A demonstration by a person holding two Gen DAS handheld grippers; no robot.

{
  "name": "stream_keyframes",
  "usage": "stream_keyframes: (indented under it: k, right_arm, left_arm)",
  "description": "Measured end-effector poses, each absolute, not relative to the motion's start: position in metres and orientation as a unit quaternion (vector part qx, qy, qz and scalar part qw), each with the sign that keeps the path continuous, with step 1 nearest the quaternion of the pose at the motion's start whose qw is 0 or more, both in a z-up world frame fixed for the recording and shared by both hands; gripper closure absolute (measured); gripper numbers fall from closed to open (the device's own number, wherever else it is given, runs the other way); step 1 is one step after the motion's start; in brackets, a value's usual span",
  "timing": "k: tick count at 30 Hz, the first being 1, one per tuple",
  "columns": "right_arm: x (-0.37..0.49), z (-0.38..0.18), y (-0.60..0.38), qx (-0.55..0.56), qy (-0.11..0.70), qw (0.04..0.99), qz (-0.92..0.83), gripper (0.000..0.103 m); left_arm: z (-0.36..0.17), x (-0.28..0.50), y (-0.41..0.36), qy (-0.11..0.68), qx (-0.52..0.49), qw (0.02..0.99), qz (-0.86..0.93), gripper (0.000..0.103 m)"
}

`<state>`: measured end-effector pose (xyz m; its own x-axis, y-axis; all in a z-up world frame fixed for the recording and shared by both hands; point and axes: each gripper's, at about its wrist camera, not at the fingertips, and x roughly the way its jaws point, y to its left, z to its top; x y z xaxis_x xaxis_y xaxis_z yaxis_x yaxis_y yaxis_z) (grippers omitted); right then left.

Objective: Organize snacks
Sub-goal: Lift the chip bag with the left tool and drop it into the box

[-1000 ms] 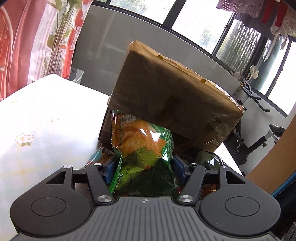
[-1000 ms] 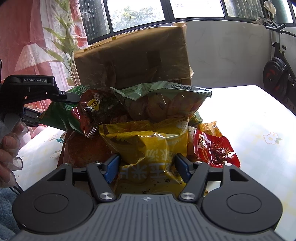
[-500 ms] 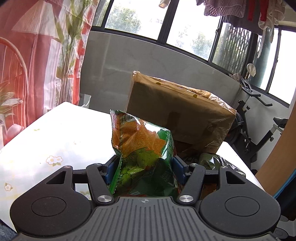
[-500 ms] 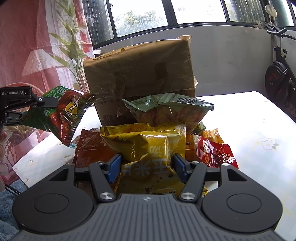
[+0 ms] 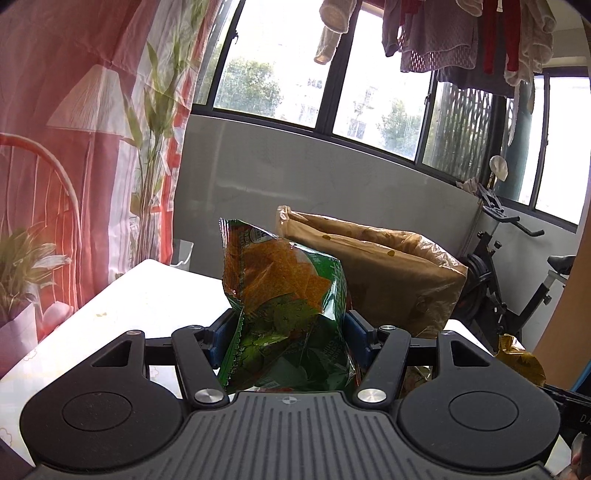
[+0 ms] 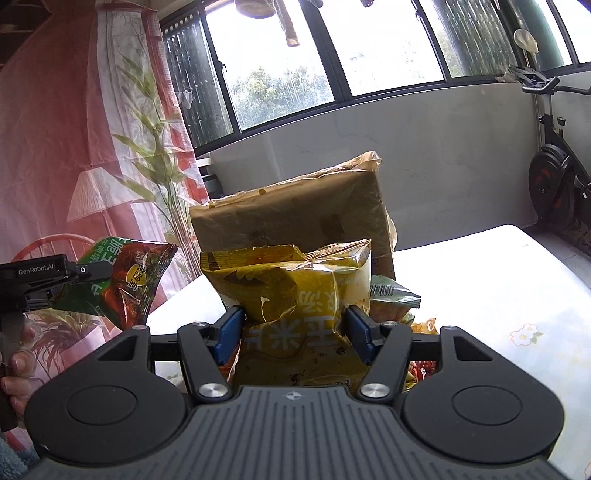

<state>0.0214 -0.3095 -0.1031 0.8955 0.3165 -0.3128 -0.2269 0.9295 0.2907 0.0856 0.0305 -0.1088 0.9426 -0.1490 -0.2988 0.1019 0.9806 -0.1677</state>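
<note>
The left hand-held gripper (image 5: 287, 338) is pinching a crinkly green foil chip bag (image 5: 284, 295) between its blue pads, the bag standing upright above the pale tabletop (image 5: 147, 295) with orange triangular chips printed on its upper half. The right hand-held gripper (image 6: 295, 330) is clamping a wrinkled yellow snack bag (image 6: 295, 291) in the same way; large white characters are showing on its glossy front, and its sealed top edge is folding over.

Behind both bags a blocky brown cardboard box (image 6: 295, 218) wrapped in shiny clear film is standing on the tabletop.

Only the right wrist view is showing the left hand-held gripper from the side, with the green bag's red and yellow printed face, plus a green packet (image 6: 393, 295) with a barcode and other wrappers lying by the box. Only the left wrist view is showing laundry (image 5: 469, 33) hanging overhead.
</note>
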Motion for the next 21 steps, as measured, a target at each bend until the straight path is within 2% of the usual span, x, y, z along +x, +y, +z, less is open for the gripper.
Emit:
stream_keyframes:
  k: [21]
  right_arm:
    - [0.155,-0.012,-0.329,0.076,0.066,0.982,0.158,0.041]
  left_arm:
    - [-0.039,0.18,-0.008,0.075,-0.017,0.991,-0.113,0.038]
